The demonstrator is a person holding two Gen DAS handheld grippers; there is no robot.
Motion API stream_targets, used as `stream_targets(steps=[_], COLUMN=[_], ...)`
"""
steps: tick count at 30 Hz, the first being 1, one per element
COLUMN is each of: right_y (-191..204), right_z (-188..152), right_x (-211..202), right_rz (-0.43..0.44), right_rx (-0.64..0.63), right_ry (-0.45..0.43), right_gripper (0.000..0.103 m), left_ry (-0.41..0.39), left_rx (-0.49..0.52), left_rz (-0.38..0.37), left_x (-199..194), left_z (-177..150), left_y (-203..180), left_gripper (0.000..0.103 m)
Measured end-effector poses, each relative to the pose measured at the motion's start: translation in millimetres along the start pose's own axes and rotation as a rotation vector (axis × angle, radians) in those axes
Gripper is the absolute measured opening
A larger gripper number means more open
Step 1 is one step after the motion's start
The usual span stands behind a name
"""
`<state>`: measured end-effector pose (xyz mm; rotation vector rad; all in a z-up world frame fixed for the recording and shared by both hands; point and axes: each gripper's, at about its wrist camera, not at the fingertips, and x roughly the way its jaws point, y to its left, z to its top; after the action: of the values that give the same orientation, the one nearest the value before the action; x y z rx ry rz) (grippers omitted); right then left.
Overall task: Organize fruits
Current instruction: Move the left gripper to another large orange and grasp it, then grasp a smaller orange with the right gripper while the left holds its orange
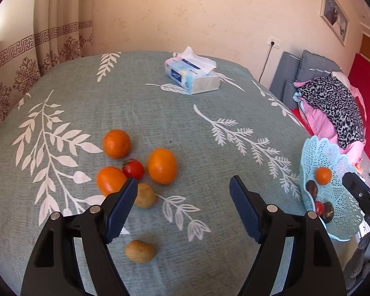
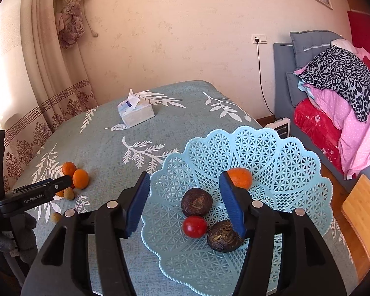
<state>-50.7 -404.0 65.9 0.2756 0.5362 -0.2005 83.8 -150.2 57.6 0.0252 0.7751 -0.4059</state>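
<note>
Loose fruit lay on the table [image 1: 234, 113]: three oranges [image 1: 161, 165] and a small tomato [image 1: 133, 169] clustered ahead-left of the left tongs [image 1: 183, 185], two brown kiwi-like fruits [image 1: 145, 195] nearer, the rear one touching the left finger, the front one's long axis lying crosswise. Left tongs stood wide and empty, plainly nearest that cluster. Right tongs [image 2: 185, 180], likewise wide and empty, hung over the blue basket [image 2: 296, 162], which held an orange, a tomato and two dark fruits.
</note>
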Motion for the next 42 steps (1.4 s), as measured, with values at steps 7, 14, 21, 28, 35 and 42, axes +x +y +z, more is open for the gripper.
stream_targets(steps=[7,14,21,28,35,42], right_y=[25.6,52.0,79.7,98.1,113.7,149.3], right_z=[-3.6,-7.4,-15.7,-21.4,-17.1,-10.9], right_x=[6.2,17.0,31.1,46.8,73.1,104.4], right_rz=[0.036,0.083,0.135,0.170,0.245,0.320], right_rx=[-0.058,-0.096,-0.131,-0.151,-0.125,-0.143], right_ry=[0.016,0.047,0.098,0.153,0.251,0.329], right_gripper=[0.061,0.061,0.061,0.061,0.061,0.061], left_ry=[0.002,0.021,0.079,0.096,0.051,-0.032], left_rx=[-0.046,-0.081,-0.099,-0.111,-0.109,-0.132], left_rz=[0.121,0.167,0.093,0.020,0.092,0.187], left_x=[3.6,18.7,40.7,41.5,28.9,12.6], left_z=[-0.8,2.1,-0.2,-5.6,-9.5,-7.3], left_y=[50.9,78.1,86.0,88.4,90.2,103.2], left_gripper=[0.079,0.079,0.077,0.044,0.037,0.037])
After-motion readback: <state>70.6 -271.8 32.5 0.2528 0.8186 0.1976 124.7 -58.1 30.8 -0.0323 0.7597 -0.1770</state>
